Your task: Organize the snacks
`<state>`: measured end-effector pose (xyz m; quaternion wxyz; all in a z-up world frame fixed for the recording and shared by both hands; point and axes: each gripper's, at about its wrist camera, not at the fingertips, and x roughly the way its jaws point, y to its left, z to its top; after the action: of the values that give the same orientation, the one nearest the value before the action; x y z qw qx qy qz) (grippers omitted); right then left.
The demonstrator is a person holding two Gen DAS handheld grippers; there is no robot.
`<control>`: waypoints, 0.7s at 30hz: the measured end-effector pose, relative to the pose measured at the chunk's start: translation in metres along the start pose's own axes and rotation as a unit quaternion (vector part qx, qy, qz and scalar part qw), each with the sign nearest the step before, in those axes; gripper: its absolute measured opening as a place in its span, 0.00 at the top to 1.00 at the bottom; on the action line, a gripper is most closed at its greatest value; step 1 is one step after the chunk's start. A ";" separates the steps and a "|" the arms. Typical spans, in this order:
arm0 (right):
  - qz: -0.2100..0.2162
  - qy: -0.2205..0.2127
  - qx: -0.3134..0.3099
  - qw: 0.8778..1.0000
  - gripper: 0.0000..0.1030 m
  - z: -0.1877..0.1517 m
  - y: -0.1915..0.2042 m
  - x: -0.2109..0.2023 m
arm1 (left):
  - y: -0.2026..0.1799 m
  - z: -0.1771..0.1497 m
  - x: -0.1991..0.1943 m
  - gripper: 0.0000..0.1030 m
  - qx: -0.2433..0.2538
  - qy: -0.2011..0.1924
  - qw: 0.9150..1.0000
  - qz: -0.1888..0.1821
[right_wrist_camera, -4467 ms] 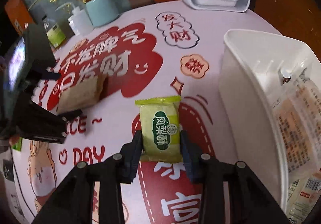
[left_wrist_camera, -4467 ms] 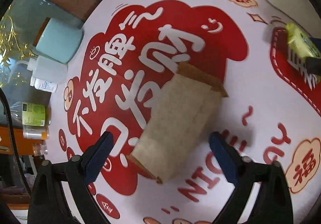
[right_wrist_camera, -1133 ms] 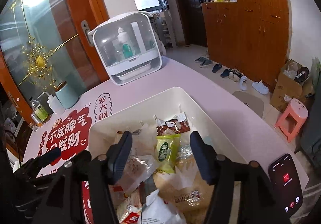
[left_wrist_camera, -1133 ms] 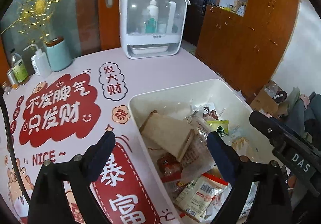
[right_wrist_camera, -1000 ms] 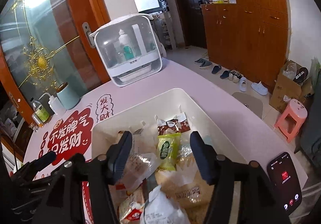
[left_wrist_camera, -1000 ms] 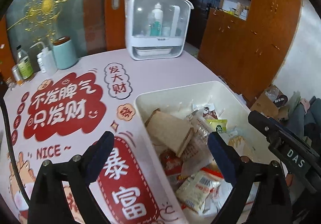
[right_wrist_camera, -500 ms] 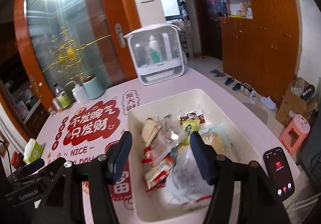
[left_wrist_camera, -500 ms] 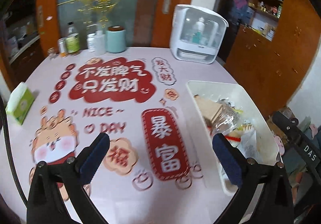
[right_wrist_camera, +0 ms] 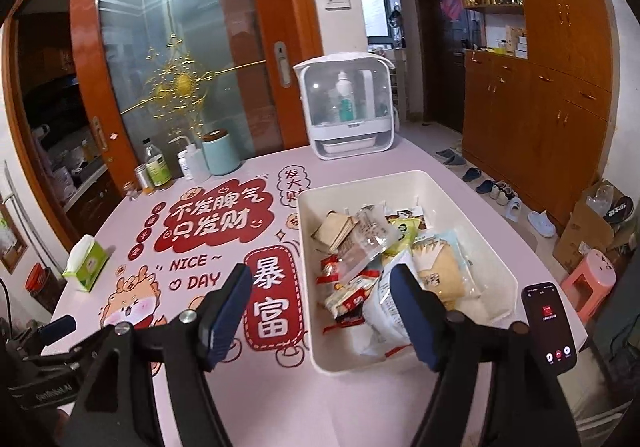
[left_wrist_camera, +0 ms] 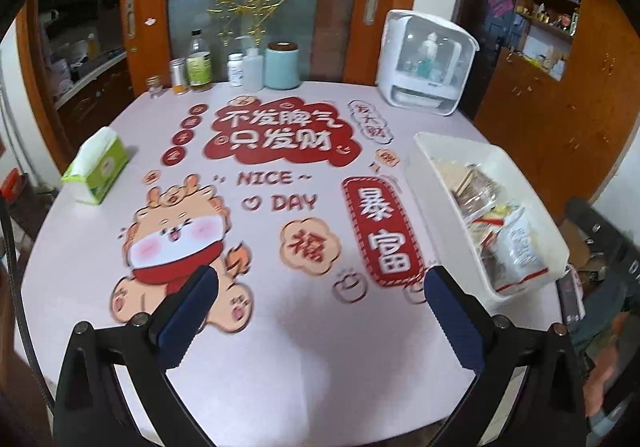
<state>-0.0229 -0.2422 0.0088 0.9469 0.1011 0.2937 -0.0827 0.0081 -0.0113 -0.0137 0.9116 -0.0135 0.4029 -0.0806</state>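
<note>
A white bin (right_wrist_camera: pixel 490 243) on the right side of the table holds several snack packets, among them a brown paper bag (right_wrist_camera: pixel 334 227) and a green packet (right_wrist_camera: pixel 404 229). The bin also shows in the left wrist view (left_wrist_camera: pixel 442 199). My left gripper (left_wrist_camera: pixel 320 283) is open and empty, held high above the table's near edge, left of the bin. My right gripper (right_wrist_camera: pixel 322 287) is open and empty, held above the bin's near left corner. The left gripper also shows in the right wrist view (right_wrist_camera: pixel 48 331), at the lower left.
A green tissue pack (left_wrist_camera: pixel 98 171) lies at the table's left edge. Bottles (left_wrist_camera: pixel 199 67) and a teal canister (left_wrist_camera: pixel 282 65) stand at the back. A white cabinet box (left_wrist_camera: pixel 426 61) stands at the back right. A phone (right_wrist_camera: pixel 550 327) lies by the bin.
Both grippers have pulled back and up from the bin; the views now take in the whole table. Both stay open and empty.
</note>
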 end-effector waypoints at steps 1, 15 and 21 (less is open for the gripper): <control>0.002 0.000 -0.001 1.000 0.30 0.000 0.002 -0.001 | 0.001 -0.003 -0.002 0.01 0.000 -0.001 1.000 0.003; 0.028 0.010 -0.031 0.999 0.30 -0.022 0.030 -0.021 | 0.008 -0.012 -0.029 0.01 -0.021 -0.037 0.995 0.086; 0.027 0.001 -0.046 0.999 0.30 -0.026 0.038 -0.025 | 0.007 -0.015 -0.036 0.01 -0.018 -0.053 0.991 0.123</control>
<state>-0.0491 -0.1968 0.0081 0.9523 0.0652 0.2949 -0.0431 -0.0261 0.0019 0.0020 0.9342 0.0150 0.3543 0.0402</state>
